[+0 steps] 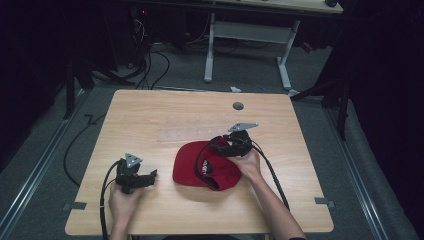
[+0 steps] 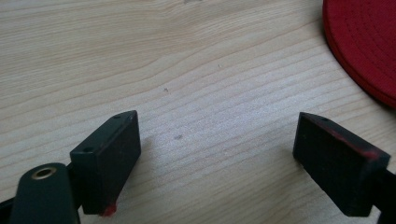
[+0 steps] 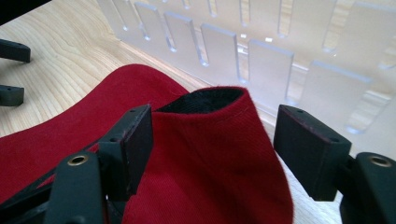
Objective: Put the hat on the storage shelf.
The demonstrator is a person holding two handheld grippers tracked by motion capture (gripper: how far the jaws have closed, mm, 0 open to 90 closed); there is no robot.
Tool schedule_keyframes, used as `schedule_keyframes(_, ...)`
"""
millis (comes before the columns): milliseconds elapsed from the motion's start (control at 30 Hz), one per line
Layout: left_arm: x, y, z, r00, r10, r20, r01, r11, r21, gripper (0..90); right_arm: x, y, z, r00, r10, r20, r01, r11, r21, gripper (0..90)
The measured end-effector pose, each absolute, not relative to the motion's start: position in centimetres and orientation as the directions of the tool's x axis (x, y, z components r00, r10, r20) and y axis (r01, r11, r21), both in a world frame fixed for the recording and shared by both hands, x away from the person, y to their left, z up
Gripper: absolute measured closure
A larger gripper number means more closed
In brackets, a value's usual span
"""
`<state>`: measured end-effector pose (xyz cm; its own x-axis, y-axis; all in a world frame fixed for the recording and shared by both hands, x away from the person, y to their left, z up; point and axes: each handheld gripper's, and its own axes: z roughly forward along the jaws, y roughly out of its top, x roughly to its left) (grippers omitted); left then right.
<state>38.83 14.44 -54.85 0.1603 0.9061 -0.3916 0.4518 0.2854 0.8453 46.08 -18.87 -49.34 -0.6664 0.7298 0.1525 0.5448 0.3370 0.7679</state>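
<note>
Right claw [image 3: 212,154], jaws spread and not yet clenched, is straddling a raised fold of the red cotton cap [image 1: 207,165] lying centre-right on the pale wooden surface [image 1: 150,115], probably readying a pinch; left claw [image 2: 217,163] is waiting released, lower left.

— What's on the tabletop [image 1: 150,115]?
— A red cap [image 1: 202,166], lying right of the middle, nearer the front edge than the far one.
— How does it sit?
— Crown flattened, its brim [image 2: 362,44] flat on the wood toward the left edge. Black lining [image 3: 205,100] shows where a fold of the red fabric stands up.
— Any markings?
— A dark patch with small lettering on top, too small to read.
— Stitching?
— Curved rows run along the brim.
</note>
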Motion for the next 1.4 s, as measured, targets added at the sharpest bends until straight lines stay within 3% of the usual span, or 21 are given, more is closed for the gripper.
schedule_keyframes(467, 38.9, 14.4, -54.8, 0.155, 0.905, -0.396, 0.449, 0.293, 0.844, 15.1, 47.7, -18.9, -51.7, -0.701, 0.669, 0.248, 0.592, 0.350, 0.726, 42.4)
schedule_keyframes(933, 38.9, 14.3, -54.8, 0.154, 0.905, -0.396, 0.448, 0.293, 0.845, 15.0, 47.1, -20.3, -51.6, -0.759, 0.603, 0.244, 0.541, 0.376, 0.752, 80.3)
schedule_keyframes(1400, 38.8, 14.3, -54.8, 0.151, 0.907, -0.392, 0.449, 0.290, 0.845, 15.2, 45.0, -21.0, -49.0, -0.780, 0.576, 0.244, 0.512, 0.364, 0.778, 84.3)
